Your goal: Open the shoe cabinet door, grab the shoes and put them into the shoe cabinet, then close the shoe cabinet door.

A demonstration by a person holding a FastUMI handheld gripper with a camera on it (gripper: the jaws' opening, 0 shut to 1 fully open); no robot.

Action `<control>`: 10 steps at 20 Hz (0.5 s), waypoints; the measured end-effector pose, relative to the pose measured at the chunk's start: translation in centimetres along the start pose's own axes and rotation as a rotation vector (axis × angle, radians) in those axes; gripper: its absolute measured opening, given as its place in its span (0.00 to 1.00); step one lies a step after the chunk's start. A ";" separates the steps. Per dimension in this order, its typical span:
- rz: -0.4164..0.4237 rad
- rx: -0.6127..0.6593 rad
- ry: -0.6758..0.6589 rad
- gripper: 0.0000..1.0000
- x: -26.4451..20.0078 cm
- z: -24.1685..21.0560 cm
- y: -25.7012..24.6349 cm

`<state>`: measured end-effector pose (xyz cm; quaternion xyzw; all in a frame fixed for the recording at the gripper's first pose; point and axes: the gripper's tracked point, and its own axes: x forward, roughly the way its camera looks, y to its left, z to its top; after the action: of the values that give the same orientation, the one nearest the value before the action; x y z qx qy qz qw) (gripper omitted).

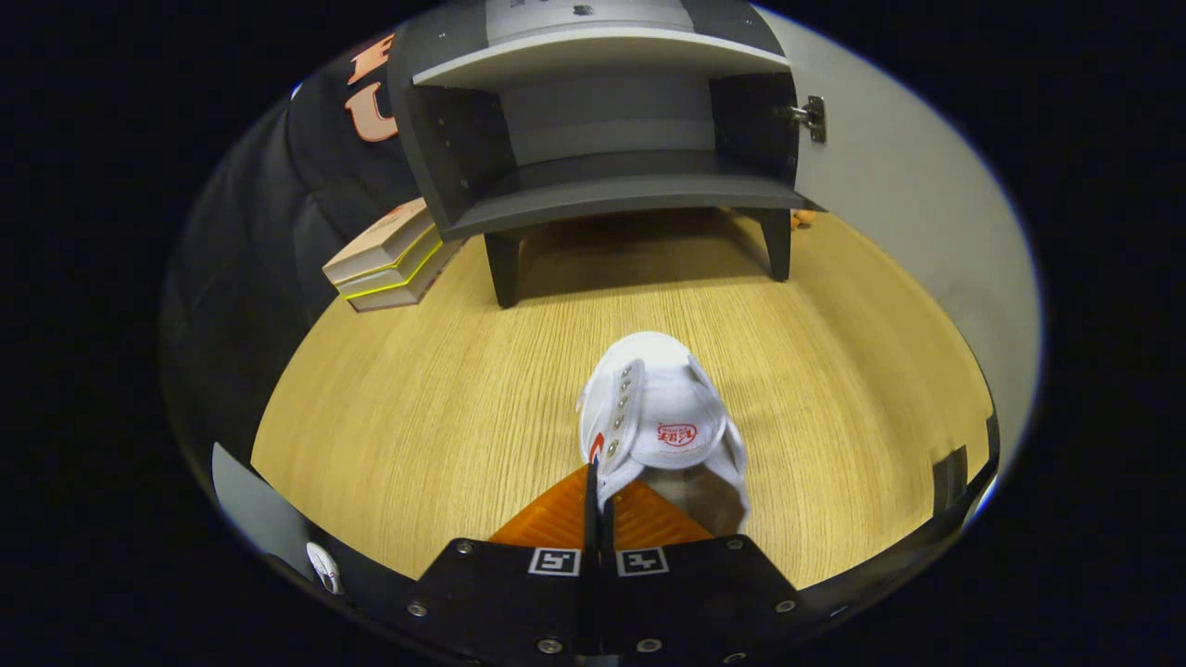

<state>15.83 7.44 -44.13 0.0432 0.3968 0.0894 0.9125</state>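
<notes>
A white shoe (660, 417) with a red logo on its tongue hangs just ahead of my fingers, toe pointing away. My gripper (600, 491) is shut on the shoe, both fingers pinching its left collar edge. Beyond the shoe stands the dark grey shoe cabinet (607, 139) on short legs over the wooden floor (445, 408). Its pale door (908, 241) is swung open to the right, with a metal hinge (811, 118) showing. Two shelves inside the cabinet look bare.
A stack of books (389, 259) lies on the floor by the cabinet's left leg. A small orange object (802, 219) sits behind the right leg. The black cloth wall runs along the left.
</notes>
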 end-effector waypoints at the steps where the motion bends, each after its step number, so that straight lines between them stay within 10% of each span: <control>1: 0.007 -0.003 -0.010 0.00 -0.8 0.8 0.2; 10: 0.046 -0.063 -0.230 0.00 -11.8 12.3 2.7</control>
<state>16.61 7.71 -26.87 0.0336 0.2854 0.1173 0.9506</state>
